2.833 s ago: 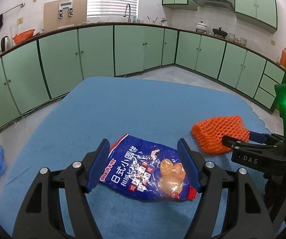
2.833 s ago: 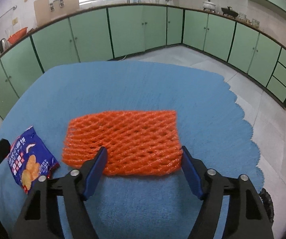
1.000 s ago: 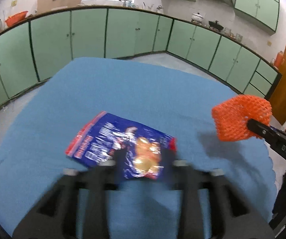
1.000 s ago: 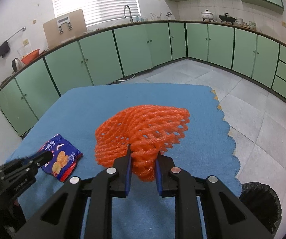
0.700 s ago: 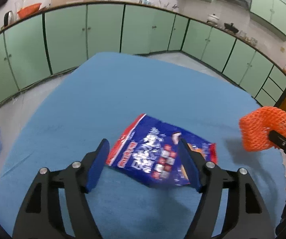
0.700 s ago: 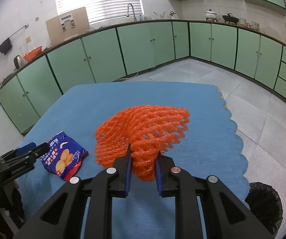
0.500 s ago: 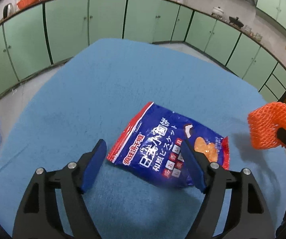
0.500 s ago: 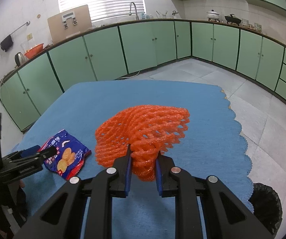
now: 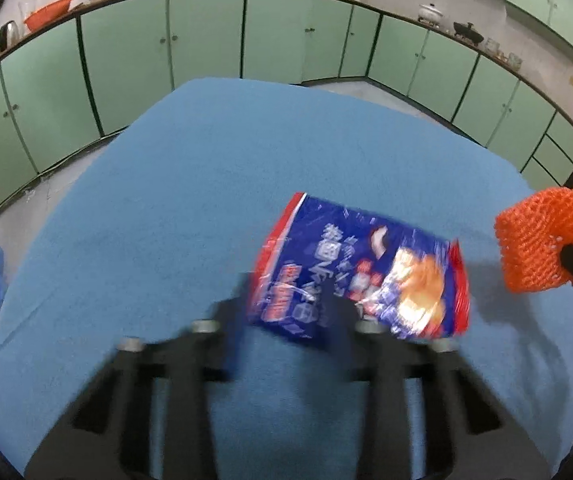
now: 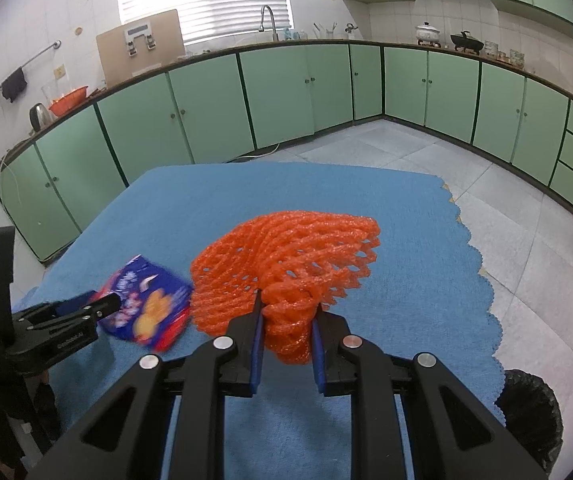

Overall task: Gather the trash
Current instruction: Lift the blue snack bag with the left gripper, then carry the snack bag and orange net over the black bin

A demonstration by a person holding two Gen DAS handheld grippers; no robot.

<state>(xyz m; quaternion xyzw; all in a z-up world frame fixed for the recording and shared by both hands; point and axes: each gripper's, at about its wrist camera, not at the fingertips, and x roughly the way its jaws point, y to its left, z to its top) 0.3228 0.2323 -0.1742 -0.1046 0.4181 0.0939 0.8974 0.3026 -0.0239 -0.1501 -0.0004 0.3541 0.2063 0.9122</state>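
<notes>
Snack packet (image 9: 360,272): blue, blurred, on blue tablecloth (image 9: 206,184), near edge between the fingers of left gripper (image 9: 286,312).
Left gripper: jaws just closing on packet; grip unclear.
Foam fruit net (image 10: 286,264): orange, clenched in right gripper (image 10: 286,320), above cloth.

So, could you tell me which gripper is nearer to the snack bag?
Left. The left gripper has just been closing on the snack bag; the right gripper holds the foam net off to its right.

blue snack bag (image 9: 360,270) tilted on blue cloth; orange foam net (image 10: 290,264) aloft, bunched.
</notes>
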